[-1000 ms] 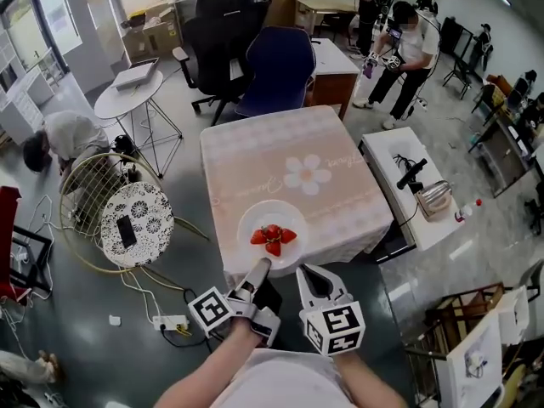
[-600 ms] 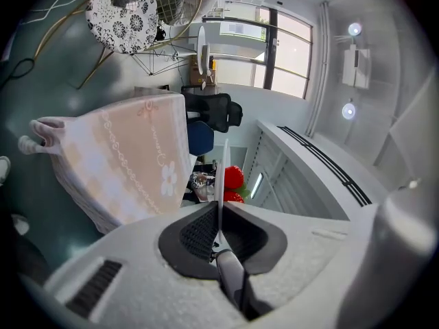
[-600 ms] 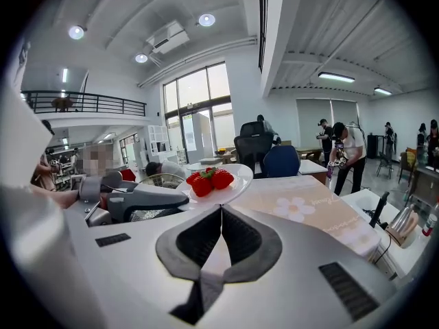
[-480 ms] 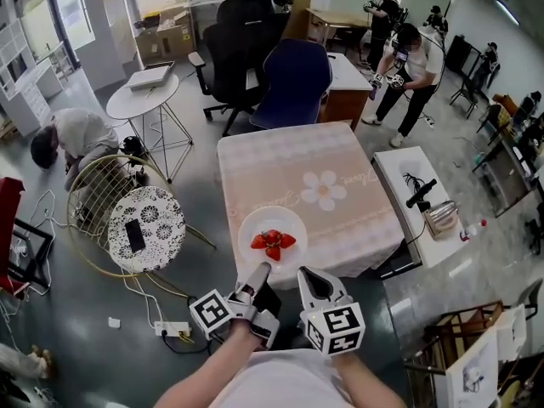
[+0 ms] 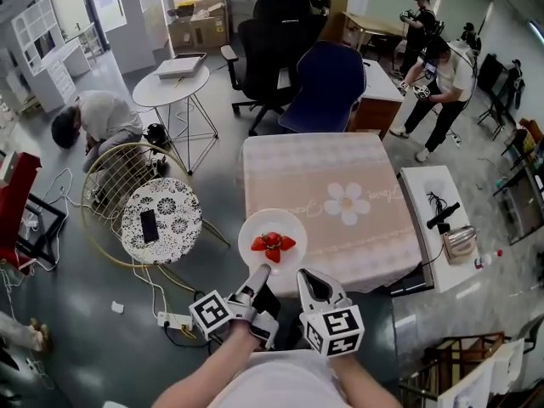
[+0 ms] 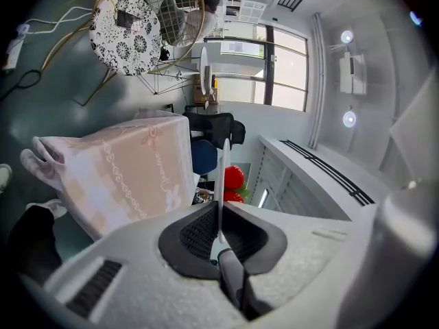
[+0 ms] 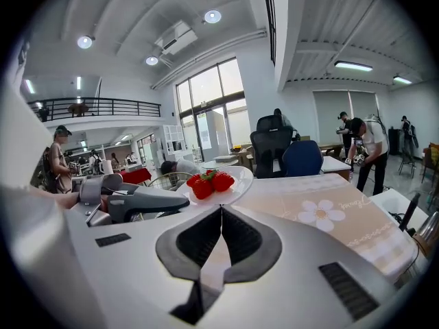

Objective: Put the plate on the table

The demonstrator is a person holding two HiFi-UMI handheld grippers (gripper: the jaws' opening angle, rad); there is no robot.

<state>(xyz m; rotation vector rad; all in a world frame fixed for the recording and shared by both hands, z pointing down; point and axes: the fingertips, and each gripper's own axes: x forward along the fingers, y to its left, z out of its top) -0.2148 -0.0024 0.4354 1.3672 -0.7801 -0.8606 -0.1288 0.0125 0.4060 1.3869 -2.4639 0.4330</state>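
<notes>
A white plate [image 5: 272, 228] with red strawberries [image 5: 272, 243] hangs over the near left corner of the table [image 5: 340, 168], which wears a pink cloth with a white flower. My left gripper [image 5: 261, 270] is shut on the plate's near rim. In the left gripper view the rim [image 6: 221, 177] runs edge-on between the dark pads, with the strawberries [image 6: 233, 178] beyond. My right gripper [image 5: 304, 277] sits beside it, shut, its tips [image 7: 221, 211] just under the plate's rim [image 7: 233, 184]. Nothing shows between its pads.
A round patterned stool [image 5: 161, 219] with a phone and a wire chair [image 5: 119, 172] stand left of the table. A person [image 5: 93, 117] crouches beyond them. A blue chair [image 5: 327, 83] stands behind the table, a low white bench [image 5: 442, 219] to its right. People [image 5: 442, 75] stand far back.
Both grippers and the plate have shifted left along the table's near edge, from its middle to its left corner. The left gripper's hold on the plate has not changed.
</notes>
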